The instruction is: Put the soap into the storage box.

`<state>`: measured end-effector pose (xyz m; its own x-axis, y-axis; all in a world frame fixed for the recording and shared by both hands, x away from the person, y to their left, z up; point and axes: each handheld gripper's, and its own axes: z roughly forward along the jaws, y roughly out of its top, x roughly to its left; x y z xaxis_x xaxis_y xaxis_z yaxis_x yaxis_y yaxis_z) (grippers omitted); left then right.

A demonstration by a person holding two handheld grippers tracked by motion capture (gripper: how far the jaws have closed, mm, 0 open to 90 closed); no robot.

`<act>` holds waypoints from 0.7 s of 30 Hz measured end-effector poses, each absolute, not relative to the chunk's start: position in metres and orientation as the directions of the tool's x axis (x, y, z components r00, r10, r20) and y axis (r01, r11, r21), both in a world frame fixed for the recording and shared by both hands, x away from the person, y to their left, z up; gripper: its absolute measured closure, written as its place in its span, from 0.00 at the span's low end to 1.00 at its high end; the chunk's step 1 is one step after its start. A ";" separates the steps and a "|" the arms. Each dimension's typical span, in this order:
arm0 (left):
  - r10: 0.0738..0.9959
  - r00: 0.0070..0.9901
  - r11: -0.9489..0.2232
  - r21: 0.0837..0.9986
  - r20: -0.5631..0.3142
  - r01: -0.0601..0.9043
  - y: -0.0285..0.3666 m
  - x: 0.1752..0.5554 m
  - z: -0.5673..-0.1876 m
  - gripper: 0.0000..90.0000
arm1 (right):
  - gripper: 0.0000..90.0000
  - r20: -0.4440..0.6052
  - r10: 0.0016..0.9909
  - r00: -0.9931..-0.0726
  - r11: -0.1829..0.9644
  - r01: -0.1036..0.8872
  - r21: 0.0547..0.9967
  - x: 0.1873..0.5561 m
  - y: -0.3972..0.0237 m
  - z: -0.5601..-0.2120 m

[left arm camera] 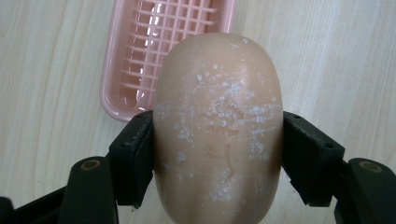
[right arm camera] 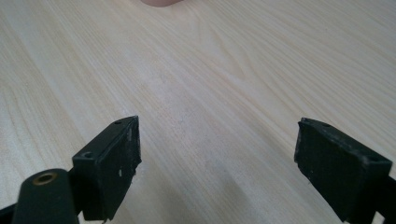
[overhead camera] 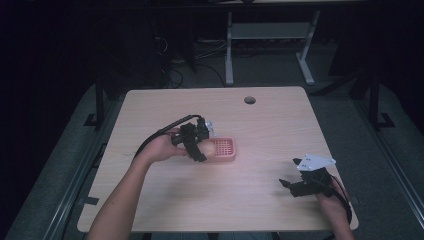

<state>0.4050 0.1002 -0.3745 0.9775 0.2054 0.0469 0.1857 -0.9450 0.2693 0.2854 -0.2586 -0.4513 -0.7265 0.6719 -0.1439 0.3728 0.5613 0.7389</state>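
Soap: we noted a peach, oval bar, speckled with white flecks, pinched across its middle by the left gripper. Both black jaws pressed flat against the bar's sides. In the high view the soap sat held just above the near-left end of the dish, close over it; we could not tell whether it touched.

Dish: pink, oblong, with a slotted grid floor, lying on the table a little left of centre. In the left gripper view the dish ran away behind the bar, its grid glossy.

Left gripper: we saw it held in the person's left hand, forearm coming in from the lower left, cable looping back over the wrist.

Right gripper: we recorded it well apart, near the table's right front edge, grey plate on top. Its jaws stood spread wide over bare wood in the right gripper view, nothing between them.

Table: pale wood grain, with a round hole near the far edge.
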 end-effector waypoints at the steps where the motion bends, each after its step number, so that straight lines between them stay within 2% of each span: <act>1: 0.205 0.978 -0.945 0.269 0.047 0.186 0.100 0.405 -0.375 0.36 | 0.16 -0.144 0.672 -0.727 0.561 0.373 0.739 0.285 -0.259 -0.451; 21: 0.179 0.983 -0.949 0.271 0.046 0.160 0.078 0.417 -0.373 0.36 | 0.16 -0.141 0.673 -0.726 0.557 0.372 0.743 0.286 -0.261 -0.451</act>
